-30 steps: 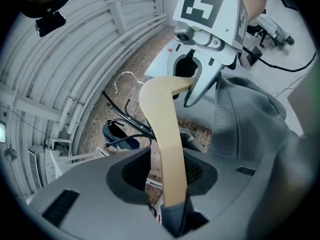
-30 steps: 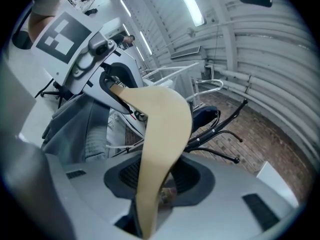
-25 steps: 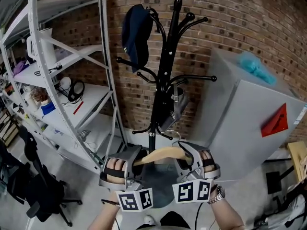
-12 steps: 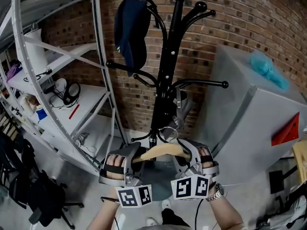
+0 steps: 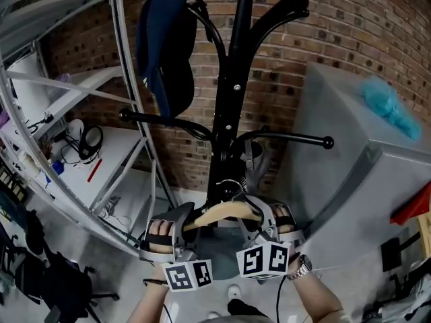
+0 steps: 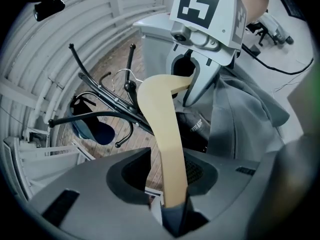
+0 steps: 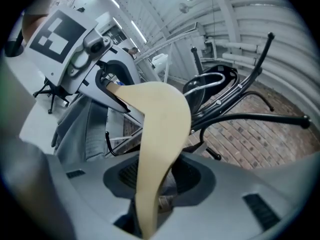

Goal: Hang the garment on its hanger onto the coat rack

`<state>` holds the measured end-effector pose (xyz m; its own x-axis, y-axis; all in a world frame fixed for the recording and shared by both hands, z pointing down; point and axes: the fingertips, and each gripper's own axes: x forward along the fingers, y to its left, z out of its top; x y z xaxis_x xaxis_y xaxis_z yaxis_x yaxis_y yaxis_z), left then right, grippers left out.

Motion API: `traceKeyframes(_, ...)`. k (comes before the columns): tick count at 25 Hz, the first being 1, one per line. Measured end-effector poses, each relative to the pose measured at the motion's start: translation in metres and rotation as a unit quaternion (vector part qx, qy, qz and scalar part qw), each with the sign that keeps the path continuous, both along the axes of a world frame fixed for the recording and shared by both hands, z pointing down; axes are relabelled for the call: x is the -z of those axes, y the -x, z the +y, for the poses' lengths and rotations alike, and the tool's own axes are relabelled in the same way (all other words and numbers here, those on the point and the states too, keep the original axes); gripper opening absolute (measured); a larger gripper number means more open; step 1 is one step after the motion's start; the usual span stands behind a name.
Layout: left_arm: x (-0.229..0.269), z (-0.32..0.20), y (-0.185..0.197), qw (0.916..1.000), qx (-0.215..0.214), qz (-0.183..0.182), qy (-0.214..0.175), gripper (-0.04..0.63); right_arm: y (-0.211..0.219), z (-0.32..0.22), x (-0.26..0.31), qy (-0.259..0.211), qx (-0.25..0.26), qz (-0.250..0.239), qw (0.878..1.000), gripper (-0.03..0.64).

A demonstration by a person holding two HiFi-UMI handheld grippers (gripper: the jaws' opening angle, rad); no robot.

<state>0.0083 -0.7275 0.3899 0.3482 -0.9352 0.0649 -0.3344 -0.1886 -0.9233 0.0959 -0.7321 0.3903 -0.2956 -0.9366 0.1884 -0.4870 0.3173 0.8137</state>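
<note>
A pale wooden hanger (image 5: 225,212) is held level in front of the black coat rack (image 5: 232,99), one end in each gripper. My left gripper (image 5: 180,229) is shut on its left end (image 6: 162,134). My right gripper (image 5: 259,217) is shut on its right end (image 7: 160,129). The hanger's wire hook (image 5: 232,188) stands just in front of the rack's pole, below a horizontal rack arm (image 5: 289,138). A grey garment (image 6: 240,114) droops from the hanger beneath the grippers; it also shows in the right gripper view, garment (image 7: 80,129).
A navy cap (image 5: 163,52) hangs on an upper left peg of the rack. White metal shelving (image 5: 81,147) with small items stands to the left. A grey cabinet (image 5: 350,167) stands to the right against the brick wall (image 5: 323,32).
The rack has grown larger and closer in the head view. Both grippers with the hanger have moved up toward the pole, and the hook now sits near it.
</note>
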Motion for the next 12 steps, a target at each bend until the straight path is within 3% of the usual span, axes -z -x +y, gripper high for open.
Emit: traceKeyframes(12, -0.036, -0.051, 0.0, 0.9992, 0.019, -0.001, 0.037, 0.13, 0.0, -0.053, -0.039, 0.036, 0.01, 0.018, 0.999, 0.144)
